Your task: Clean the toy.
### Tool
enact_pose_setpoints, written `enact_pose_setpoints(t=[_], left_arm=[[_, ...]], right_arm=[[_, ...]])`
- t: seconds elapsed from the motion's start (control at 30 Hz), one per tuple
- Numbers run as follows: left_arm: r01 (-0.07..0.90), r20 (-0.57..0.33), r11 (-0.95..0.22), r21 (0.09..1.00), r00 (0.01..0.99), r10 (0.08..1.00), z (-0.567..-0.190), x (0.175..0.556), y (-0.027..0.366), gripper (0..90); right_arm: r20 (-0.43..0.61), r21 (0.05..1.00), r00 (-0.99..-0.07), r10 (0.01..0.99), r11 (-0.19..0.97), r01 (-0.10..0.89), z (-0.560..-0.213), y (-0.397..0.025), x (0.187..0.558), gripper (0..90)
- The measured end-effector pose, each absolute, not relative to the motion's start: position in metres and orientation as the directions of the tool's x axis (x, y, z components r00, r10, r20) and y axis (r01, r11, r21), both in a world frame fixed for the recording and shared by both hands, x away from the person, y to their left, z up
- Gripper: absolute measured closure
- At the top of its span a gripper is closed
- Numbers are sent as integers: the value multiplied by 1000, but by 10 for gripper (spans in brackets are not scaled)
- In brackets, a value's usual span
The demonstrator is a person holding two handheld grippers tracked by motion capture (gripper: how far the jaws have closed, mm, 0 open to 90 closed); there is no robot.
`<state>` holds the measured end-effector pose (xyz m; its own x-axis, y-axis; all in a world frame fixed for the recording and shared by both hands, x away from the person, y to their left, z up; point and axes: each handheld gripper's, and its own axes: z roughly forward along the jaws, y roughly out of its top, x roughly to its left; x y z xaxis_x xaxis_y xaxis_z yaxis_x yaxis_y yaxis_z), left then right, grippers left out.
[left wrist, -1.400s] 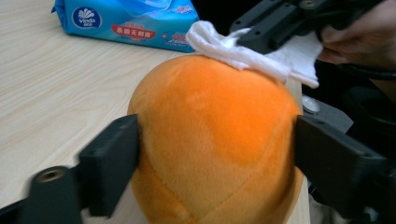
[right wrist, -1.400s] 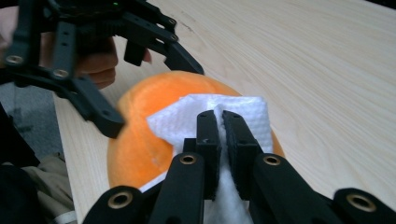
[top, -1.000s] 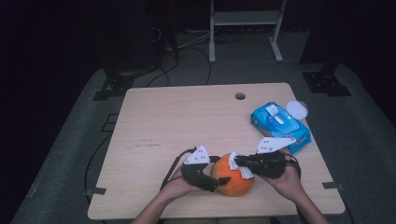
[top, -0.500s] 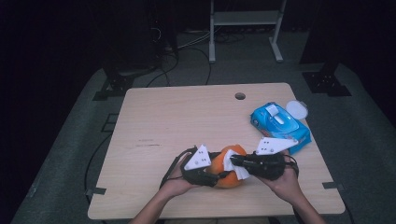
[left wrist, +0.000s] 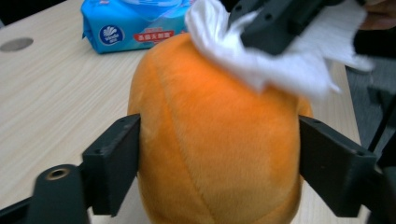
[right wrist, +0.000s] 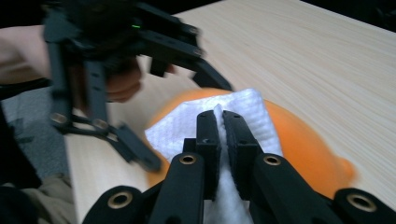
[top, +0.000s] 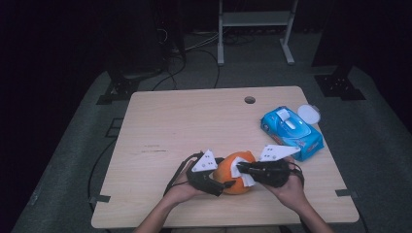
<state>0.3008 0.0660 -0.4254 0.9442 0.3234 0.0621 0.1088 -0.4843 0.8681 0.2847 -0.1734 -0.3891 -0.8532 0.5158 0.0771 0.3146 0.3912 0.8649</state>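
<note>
A round orange plush toy (left wrist: 215,140) sits near the table's front edge (top: 233,187). My left gripper (left wrist: 219,170) is shut on it, one black jaw pressing each side. My right gripper (right wrist: 220,121) is shut on a crumpled white wipe (right wrist: 187,123) and presses it on the toy's top. In the high view the left gripper (top: 214,182) comes at the toy from the left and the right gripper (top: 243,171) from the right. The wipe (left wrist: 280,60) hides part of the toy's upper side.
A blue pack of wet wipes (top: 290,132) lies at the table's right edge, with a round white lid (top: 309,114) just behind it. A cable hole (top: 249,100) is near the far edge. The wooden tabletop (top: 184,126) stretches bare to the left and far side.
My right gripper has slid the wipe leftward from the toy's right side onto its top. The toy has shifted slightly away from the person, still in my left gripper.
</note>
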Motion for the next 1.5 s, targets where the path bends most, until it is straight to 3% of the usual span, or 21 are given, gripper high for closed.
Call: enact_pose_setpoints(t=[0.1, 0.27, 0.3, 0.47, 0.83, 0.93, 1.03, 1.3, 1.5], left_arm=[[77, 90, -503, 861, 950, 300, -426, 300, 69, 247], [96, 68, -491, 866, 949, 306, -427, 302, 71, 253], [124, 42, -485, 866, 947, 318, -427, 305, 72, 225], [217, -62, -427, 878, 936, 348, -423, 308, 70, 110], [246, -31, -445, 861, 898, 438, -421, 316, 85, 149], [248, -64, -429, 869, 915, 399, -421, 316, 83, 144], [231, -44, -444, 866, 919, 393, -423, 313, 76, 128], [137, 61, -512, 848, 934, 351, -419, 299, 67, 196], [141, 48, -508, 850, 939, 340, -421, 299, 72, 211]], right_arm=[[40, 862, -883, 468, 431, 267, -386, -158, 277, 847], [17, 864, -849, 528, 419, 278, -384, -173, 287, 847], [80, 859, -809, 582, 372, 352, -389, -192, 300, 847], [133, 852, -796, 590, 342, 396, -399, -198, 306, 847], [103, 847, -814, 571, 378, 372, -397, -191, 295, 846], [106, 846, -817, 567, 380, 374, -397, -191, 296, 846], [108, 843, -821, 561, 386, 374, -398, -190, 297, 846], [51, 864, -857, 513, 407, 295, -387, -164, 280, 846], [8, 857, -853, 522, 436, 275, -385, -170, 284, 846]])
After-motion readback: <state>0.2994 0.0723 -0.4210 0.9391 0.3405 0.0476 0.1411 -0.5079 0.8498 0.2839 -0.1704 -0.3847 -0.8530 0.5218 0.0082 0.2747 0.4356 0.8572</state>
